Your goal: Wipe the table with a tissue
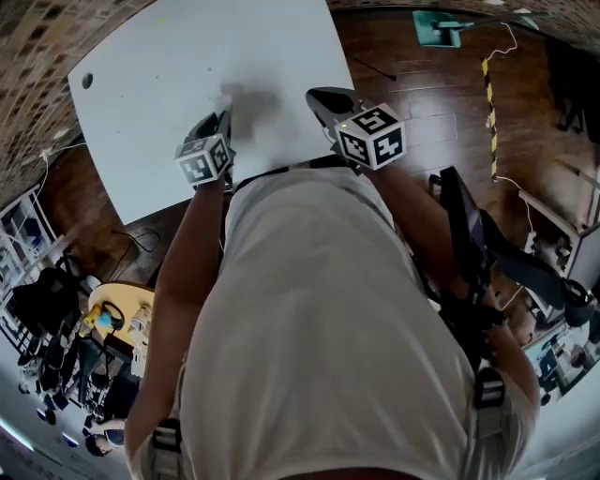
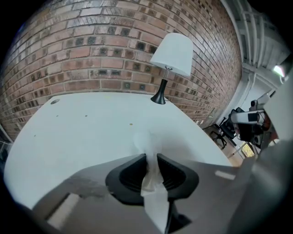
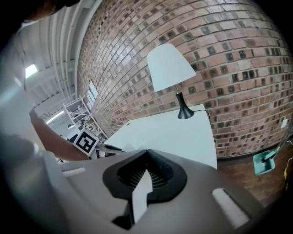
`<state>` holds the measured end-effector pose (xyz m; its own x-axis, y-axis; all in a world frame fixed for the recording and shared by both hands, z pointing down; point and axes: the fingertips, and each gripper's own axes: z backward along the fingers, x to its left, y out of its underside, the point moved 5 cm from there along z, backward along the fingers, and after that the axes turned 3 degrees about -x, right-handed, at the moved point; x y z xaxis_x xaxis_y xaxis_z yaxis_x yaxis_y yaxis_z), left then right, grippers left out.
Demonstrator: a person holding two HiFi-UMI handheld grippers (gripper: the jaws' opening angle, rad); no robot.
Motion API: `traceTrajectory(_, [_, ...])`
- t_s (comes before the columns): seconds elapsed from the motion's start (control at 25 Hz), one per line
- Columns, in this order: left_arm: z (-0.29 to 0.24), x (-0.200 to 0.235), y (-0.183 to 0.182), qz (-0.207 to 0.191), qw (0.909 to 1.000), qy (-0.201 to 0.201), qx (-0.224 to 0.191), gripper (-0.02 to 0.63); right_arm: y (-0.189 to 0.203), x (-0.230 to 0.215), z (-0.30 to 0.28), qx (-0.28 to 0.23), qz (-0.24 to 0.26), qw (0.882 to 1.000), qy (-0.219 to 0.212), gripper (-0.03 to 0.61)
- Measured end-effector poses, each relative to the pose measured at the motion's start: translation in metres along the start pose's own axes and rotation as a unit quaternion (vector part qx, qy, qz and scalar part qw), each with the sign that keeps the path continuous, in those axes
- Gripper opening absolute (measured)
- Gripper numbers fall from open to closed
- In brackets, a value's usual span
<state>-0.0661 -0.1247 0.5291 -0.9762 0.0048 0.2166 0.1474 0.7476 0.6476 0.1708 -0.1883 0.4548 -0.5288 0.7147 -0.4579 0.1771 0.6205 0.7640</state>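
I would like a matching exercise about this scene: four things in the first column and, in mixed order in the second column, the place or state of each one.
Column 1
1. tissue
2. lamp
3. right claw
4. teal dustpan

Column 2
a. lies on the wooden floor
b. shut, with nothing in it
c. pinched in the left claw
d. stands on the white table, near the brick wall

Pairs: 1-c; 2-d; 3-b; 4-a
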Motion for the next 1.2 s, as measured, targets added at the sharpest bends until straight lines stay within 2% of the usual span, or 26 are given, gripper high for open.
traceTrajectory(0.2, [-0.013, 0.027, -0.005, 0.0, 1.0, 0.001, -0.001, 0.08, 0.004, 0.003, -0.01, 0.014, -0.006, 1.0, 0.017, 0.006])
traceTrajectory(0.44, [-0.029, 0.072, -0.039, 0.01, 0.9992, -0.032, -0.023, 0.08, 0.002, 0.01, -0.022, 0.014, -0.012, 0.999, 0.036, 0.006])
traceTrajectory(0.72, [-0.049, 0.093, -0.066, -0.015, 0.9992, -0.032, -0.019, 0.08, 0.008, 0.015, -0.023, 0.006, -0.03, 0.998, 0.058, 0.006])
traceTrajectory(0.8, [-0.057, 0.097, -0.072, -0.048, 0.998, -0.041, -0.006, 0.08, 0.009, 0.016, -0.02, 0.003, -0.036, 0.997, 0.064, 0.006])
traceTrajectory(0.92, [-0.069, 0.096, -0.076, -0.126, 0.9896, -0.06, 0.034, 0.078, 0.012, 0.013, -0.015, 0.0, -0.042, 0.997, 0.072, 0.006])
traceTrajectory(1.04, [-0.079, 0.09, -0.07, -0.19, 0.9773, -0.066, 0.068, 0.077, 0.014, 0.007, -0.008, -0.001, -0.048, 0.996, 0.079, 0.006])
traceTrajectory(1.2, [-0.085, 0.08, -0.072, -0.271, 0.9559, -0.072, 0.086, 0.075, 0.015, 0.004, -0.005, -0.002, -0.052, 0.995, 0.082, 0.006])
